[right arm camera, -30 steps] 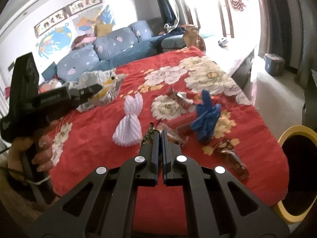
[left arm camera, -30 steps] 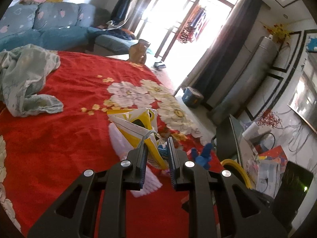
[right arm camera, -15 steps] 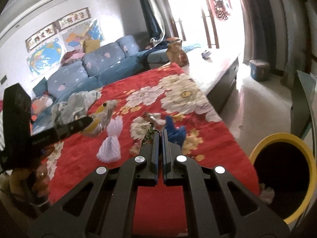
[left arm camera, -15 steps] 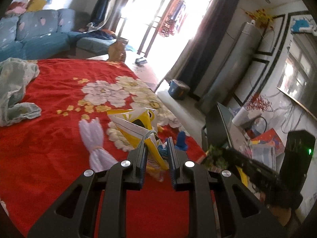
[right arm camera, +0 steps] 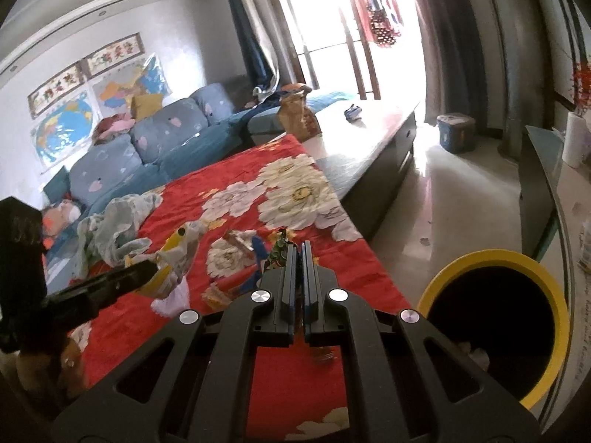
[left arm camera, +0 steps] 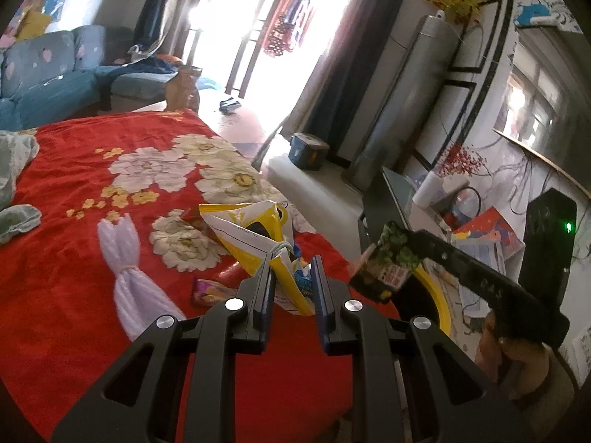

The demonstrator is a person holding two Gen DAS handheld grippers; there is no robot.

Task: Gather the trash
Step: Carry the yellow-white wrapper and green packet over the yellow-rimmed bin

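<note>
Clamped on trash, left gripper [left arm camera: 291, 288] pinching crumpled yellow-and-white snack bag [left arm camera: 255, 240], right gripper [right arm camera: 300, 254] shut on green printed wrapper [left arm camera: 388, 262], near yellow-rimmed black bin [right arm camera: 495, 258]; light wrappers, risking missing that rim on early release.

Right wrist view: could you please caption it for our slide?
Shut hand-held gripper carries a green printed wrapper from the red floral blanket toward the yellow-rimmed bin.

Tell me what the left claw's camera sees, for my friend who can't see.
The left claw grips a yellow snack bag above a red flowered blanket. Beside it, the right claw holds a green wrapper.
</note>
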